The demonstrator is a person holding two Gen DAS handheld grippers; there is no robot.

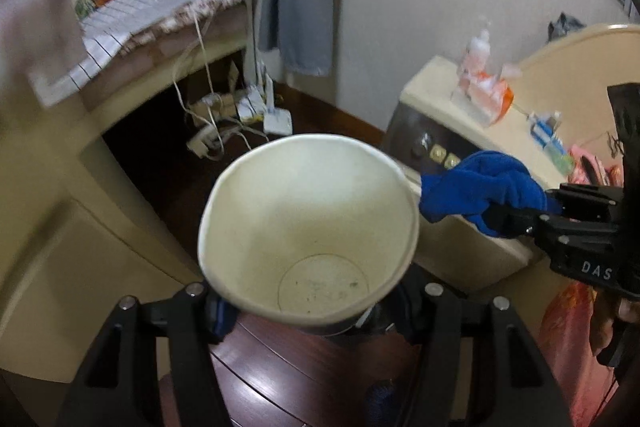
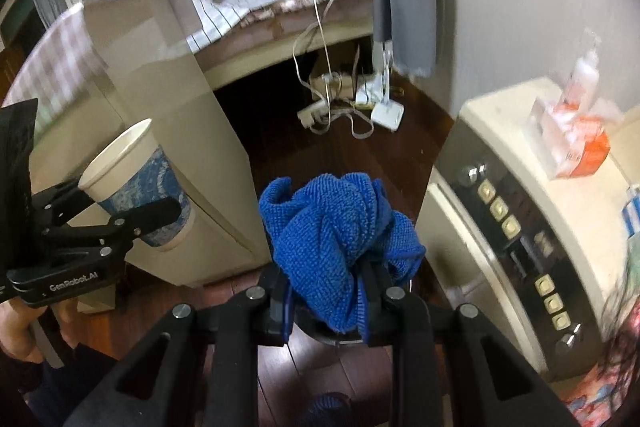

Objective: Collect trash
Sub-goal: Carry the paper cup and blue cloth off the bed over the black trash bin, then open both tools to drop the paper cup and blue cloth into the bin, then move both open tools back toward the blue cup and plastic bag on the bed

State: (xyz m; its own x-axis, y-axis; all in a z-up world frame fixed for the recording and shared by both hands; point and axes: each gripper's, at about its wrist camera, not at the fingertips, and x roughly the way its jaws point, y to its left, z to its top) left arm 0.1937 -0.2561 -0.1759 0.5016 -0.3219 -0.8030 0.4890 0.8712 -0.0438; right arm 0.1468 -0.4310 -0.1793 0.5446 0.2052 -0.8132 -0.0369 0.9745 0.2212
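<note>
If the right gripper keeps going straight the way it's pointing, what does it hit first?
Probably the dark wood floor. The right gripper, shut on the blue cloth, aims down between the cream cabinet and the button panel. Depth is unclear.

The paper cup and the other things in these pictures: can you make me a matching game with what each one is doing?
Things:
1. white paper cup with blue pattern
2. bunched blue microfibre cloth
3. orange tissue pack
4. white power strip

States:
A. lies on the dark wood floor
B. pinched in the right gripper
C. sits on the cream cabinet top
D. held in the left gripper

Pairs: 1-D, 2-B, 3-C, 4-A
</note>
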